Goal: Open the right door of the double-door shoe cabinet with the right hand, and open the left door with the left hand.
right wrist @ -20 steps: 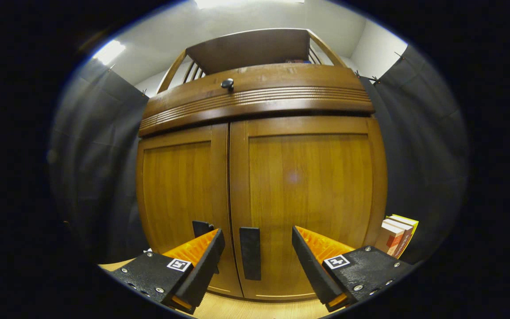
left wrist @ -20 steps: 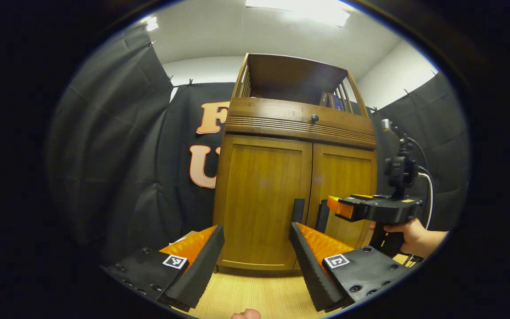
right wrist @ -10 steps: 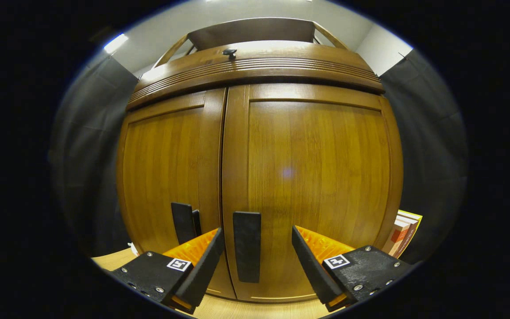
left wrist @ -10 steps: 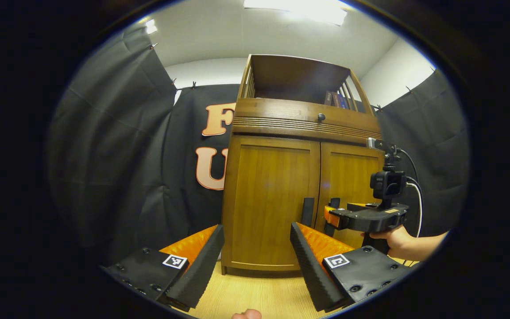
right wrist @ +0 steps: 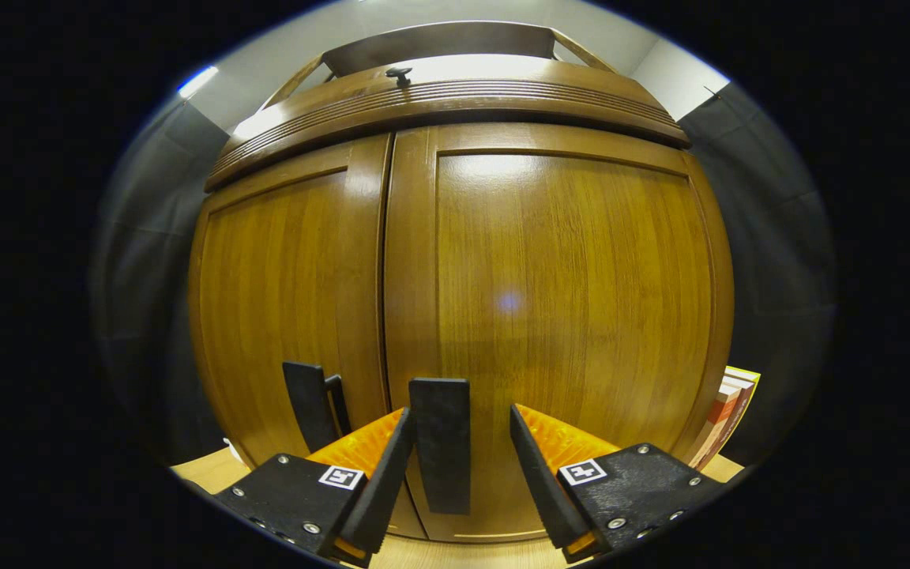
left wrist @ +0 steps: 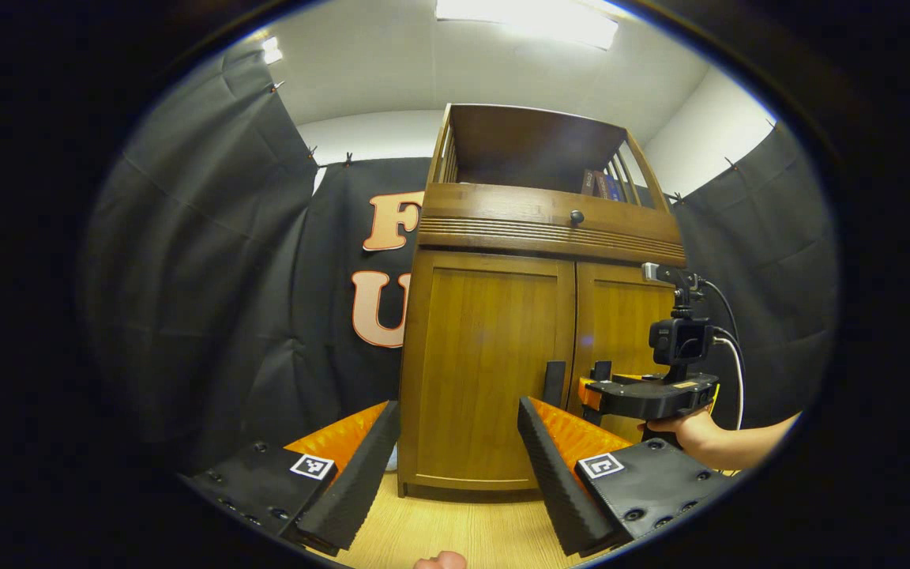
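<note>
The wooden shoe cabinet (left wrist: 502, 237) stands ahead with both doors shut. In the left gripper view, my left gripper (left wrist: 455, 411) is open, well short of the left door (left wrist: 486, 371) and its dark handle (left wrist: 554, 383). A hand (left wrist: 688, 431) holds my right gripper (left wrist: 588, 391) at the right door (left wrist: 621, 324). In the right gripper view, the right gripper (right wrist: 459, 412) is open around the right door's handle (right wrist: 441, 450). Its left finger (right wrist: 388, 466) lies against the handle, the right finger stands apart. The left door's handle (right wrist: 309, 403) is just left.
A drawer with a round knob (left wrist: 577, 216) sits above the doors, and an open shelf with books (left wrist: 601, 183) tops the cabinet. More books (right wrist: 731, 403) lean at the cabinet's right side. The floor (left wrist: 455, 529) is light wood. Black cloth walls surround the cabinet.
My right gripper has moved in toward the right door, so its handle now stands between the fingers, which have narrowed slightly. My left gripper has drifted a little back and left.
</note>
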A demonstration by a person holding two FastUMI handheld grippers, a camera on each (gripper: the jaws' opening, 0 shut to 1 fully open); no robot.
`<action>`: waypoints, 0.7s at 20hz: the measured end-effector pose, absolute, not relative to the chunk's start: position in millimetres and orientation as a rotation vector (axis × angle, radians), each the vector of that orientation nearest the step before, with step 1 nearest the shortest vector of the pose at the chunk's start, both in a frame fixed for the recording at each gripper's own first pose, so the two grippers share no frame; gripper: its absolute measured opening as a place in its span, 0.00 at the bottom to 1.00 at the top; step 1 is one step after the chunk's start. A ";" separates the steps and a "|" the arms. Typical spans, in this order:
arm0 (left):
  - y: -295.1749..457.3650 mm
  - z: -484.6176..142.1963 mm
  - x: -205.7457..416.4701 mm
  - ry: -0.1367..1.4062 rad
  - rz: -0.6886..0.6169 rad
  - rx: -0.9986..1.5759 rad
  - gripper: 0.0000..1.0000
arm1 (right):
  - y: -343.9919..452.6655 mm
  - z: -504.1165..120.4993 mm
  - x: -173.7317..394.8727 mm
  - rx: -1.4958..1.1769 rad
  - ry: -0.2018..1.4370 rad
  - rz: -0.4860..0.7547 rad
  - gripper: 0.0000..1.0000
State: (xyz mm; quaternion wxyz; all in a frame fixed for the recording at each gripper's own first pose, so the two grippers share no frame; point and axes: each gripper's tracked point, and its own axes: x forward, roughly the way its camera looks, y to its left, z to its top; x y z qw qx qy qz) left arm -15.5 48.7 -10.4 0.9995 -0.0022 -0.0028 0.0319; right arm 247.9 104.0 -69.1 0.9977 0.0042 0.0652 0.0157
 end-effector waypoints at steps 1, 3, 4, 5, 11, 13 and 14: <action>48.4 -12.7 -15.2 0.000 0.061 -0.006 0.98 | 106.1 -71.3 249.0 0.018 0.139 0.042 0.80; 51.7 -15.0 -14.7 0.007 0.062 -0.001 0.98 | 107.1 -71.5 250.1 0.029 0.137 0.040 0.71; 52.3 -14.7 -14.7 0.006 0.064 0.001 0.96 | 107.7 -71.3 249.5 0.023 0.135 0.046 0.70; 52.5 -14.8 -13.0 0.006 0.065 0.002 0.97 | 110.3 -70.0 249.8 0.021 0.133 0.054 0.69; 52.3 -14.8 -12.8 0.010 0.066 0.014 0.96 | 121.6 -68.6 250.3 0.018 0.114 0.091 0.34; 51.4 -15.5 -13.7 0.014 0.065 0.015 0.96 | 122.4 -70.2 249.9 0.032 0.103 0.102 0.31; 50.0 -15.6 -13.8 0.018 0.063 0.016 0.96 | 121.7 -70.2 249.0 0.024 0.096 0.098 0.24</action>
